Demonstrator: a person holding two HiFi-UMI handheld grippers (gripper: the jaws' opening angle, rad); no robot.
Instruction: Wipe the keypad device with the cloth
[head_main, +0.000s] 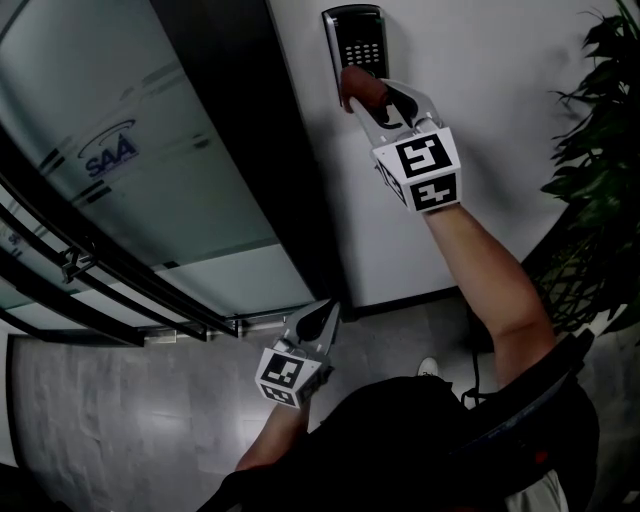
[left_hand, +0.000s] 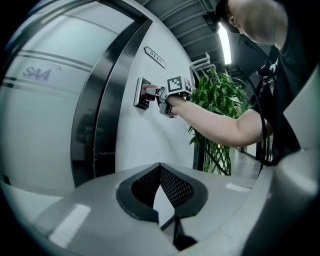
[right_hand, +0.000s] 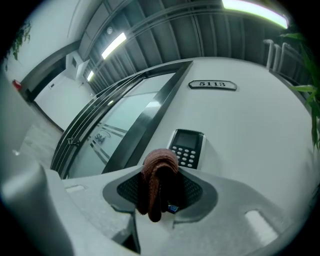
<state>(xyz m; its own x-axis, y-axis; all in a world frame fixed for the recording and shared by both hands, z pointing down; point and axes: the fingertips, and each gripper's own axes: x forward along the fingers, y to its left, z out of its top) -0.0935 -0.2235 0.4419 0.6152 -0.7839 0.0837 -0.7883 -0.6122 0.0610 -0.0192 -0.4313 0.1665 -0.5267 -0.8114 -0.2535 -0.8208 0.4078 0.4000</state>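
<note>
The right gripper (head_main: 368, 98) is clamped on a folded reddish-brown cloth (right_hand: 157, 180), which bulges out past its jaw tips and hangs down between the pads. Just ahead of those tips the keypad device (right_hand: 187, 148) is mounted on the white wall (head_main: 480, 120), and the front of the cloth sits against the device's lower part, below the rows of keys. The left gripper (head_main: 318, 322) hangs low, well apart from the device and to the left of the right gripper, with its jaws closed tip to tip on nothing.
</note>
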